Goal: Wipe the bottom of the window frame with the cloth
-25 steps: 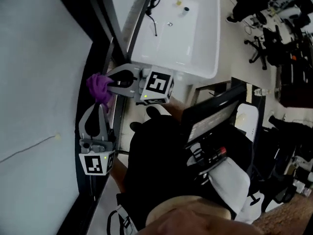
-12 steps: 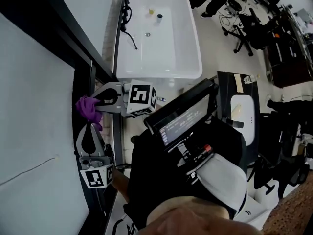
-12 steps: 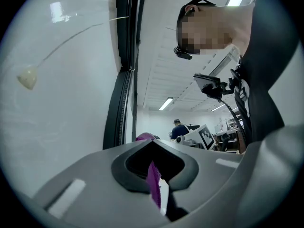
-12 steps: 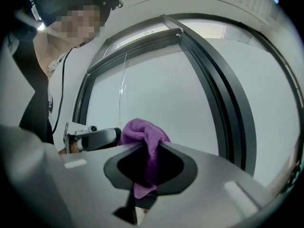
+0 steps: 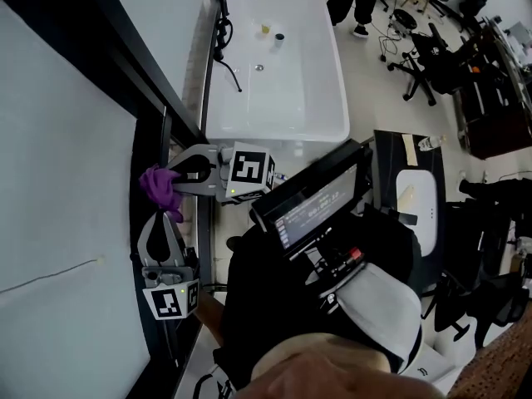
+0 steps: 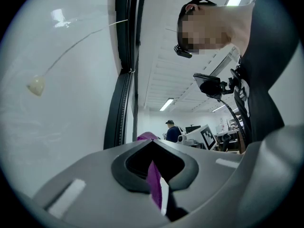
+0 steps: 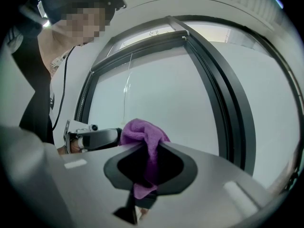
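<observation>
In the head view, the crumpled purple cloth point(image 5: 158, 185) sits left of centre against the black window frame point(image 5: 108, 48), beside the pale pane; the right hand-held gripper point(image 5: 174, 175) reaches in from the right with its jaws clamped on the cloth, which bunches out past its tips point(image 7: 142, 136); the left hand-held gripper point(image 5: 166, 214) points up from below and is also closed on the cloth, a thin purple fold point(image 6: 154, 184) pinched between its jaws.
</observation>
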`<move>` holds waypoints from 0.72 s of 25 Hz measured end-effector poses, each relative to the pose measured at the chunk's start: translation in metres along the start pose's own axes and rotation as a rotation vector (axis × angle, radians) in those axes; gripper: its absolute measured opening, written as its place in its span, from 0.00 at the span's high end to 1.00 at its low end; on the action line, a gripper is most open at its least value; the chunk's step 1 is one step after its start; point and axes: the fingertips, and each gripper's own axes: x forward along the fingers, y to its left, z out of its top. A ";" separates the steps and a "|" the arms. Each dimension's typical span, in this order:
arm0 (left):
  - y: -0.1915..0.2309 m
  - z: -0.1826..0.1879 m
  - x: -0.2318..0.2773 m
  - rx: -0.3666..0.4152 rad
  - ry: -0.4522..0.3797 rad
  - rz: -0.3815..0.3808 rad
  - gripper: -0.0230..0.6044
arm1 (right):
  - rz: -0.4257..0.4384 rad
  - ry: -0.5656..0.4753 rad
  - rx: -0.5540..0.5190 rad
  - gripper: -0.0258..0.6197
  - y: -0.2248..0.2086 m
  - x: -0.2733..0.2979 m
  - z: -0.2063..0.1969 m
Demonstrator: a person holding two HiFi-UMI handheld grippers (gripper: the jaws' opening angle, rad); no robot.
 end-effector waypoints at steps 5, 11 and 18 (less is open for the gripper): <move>-0.002 0.003 -0.001 -0.002 -0.002 0.002 0.96 | -0.005 0.003 0.004 0.88 0.001 -0.003 0.000; -0.003 0.001 0.000 -0.007 -0.001 -0.001 0.96 | -0.012 0.003 0.008 0.88 0.001 -0.007 0.000; -0.005 -0.002 0.004 -0.015 0.006 -0.002 0.96 | -0.008 0.006 0.018 0.88 -0.001 -0.011 -0.001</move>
